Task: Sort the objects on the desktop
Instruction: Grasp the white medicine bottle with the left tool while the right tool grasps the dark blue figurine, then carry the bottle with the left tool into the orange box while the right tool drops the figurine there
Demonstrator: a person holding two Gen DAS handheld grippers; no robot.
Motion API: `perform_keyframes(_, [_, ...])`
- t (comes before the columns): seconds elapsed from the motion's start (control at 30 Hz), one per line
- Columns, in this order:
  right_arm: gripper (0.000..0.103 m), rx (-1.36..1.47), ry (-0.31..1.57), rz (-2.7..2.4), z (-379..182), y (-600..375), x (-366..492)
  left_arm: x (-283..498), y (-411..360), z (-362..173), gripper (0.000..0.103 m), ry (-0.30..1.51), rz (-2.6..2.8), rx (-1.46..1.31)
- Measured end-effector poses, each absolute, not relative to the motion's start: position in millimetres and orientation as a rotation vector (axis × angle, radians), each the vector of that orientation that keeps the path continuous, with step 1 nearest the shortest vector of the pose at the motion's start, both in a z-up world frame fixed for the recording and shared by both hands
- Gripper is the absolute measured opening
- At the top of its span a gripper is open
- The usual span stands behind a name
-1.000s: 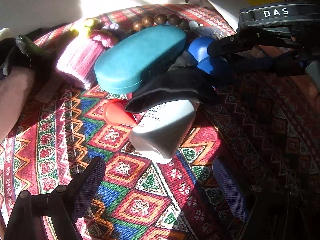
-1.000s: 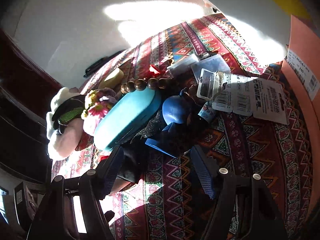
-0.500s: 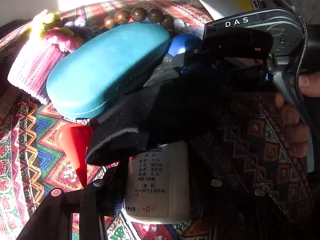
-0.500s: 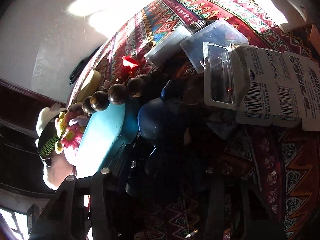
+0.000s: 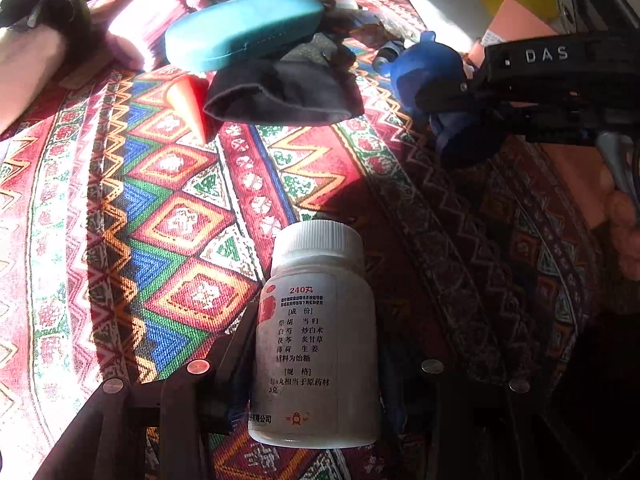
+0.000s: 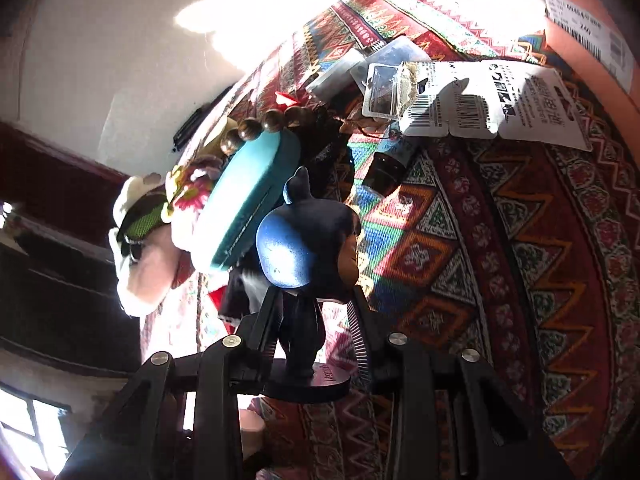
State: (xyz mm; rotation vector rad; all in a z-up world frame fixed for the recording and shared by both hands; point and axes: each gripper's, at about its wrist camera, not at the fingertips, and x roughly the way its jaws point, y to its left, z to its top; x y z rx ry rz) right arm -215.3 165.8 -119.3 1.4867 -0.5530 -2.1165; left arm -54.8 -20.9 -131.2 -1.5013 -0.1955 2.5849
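At six o'clock above the patterned cloth (image 5: 168, 216), the left gripper (image 5: 316, 364) clamps a white pill bottle (image 5: 316, 340); at two o'clock, the right gripper (image 6: 312, 320) pinches a blue figurine (image 6: 296, 248).

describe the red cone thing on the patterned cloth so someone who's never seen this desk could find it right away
On the patterned tablecloth, look to the pile at the far end, where a teal glasses case lies. Just in front of that case, touching the left edge of a dark cloth pouch, lies the red cone on its side. It is the only plain, bright red-orange pointed thing there.
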Motion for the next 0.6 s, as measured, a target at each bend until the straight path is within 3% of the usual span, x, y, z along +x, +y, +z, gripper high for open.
perform_keyframes(0.1, [0.036,1.528,-0.246,-2.207,-119,156,-192,-60,-28,-134,0.044,-0.193,2.588,-1.506])
perform_keyframes(0.33, [0.041,1.583,0.082,-2.266,-145,137,-199,-73,-15,-137,0.044,-0.075,2.65,-1.457])
perform_keyframes(0.4, [0.044,1.563,0.124,-2.291,-144,132,-200,-70,-19,-133,0.043,-0.114,2.664,-1.441])
perform_keyframes(0.5, [0.037,1.535,0.068,-2.31,-139,139,-201,-69,-31,-127,0.043,-0.213,2.674,-1.409])
perform_keyframes(0.6, [0.036,1.508,-0.144,-2.258,-129,160,-200,-64,-40,-118,0.043,-0.272,2.698,-1.365])
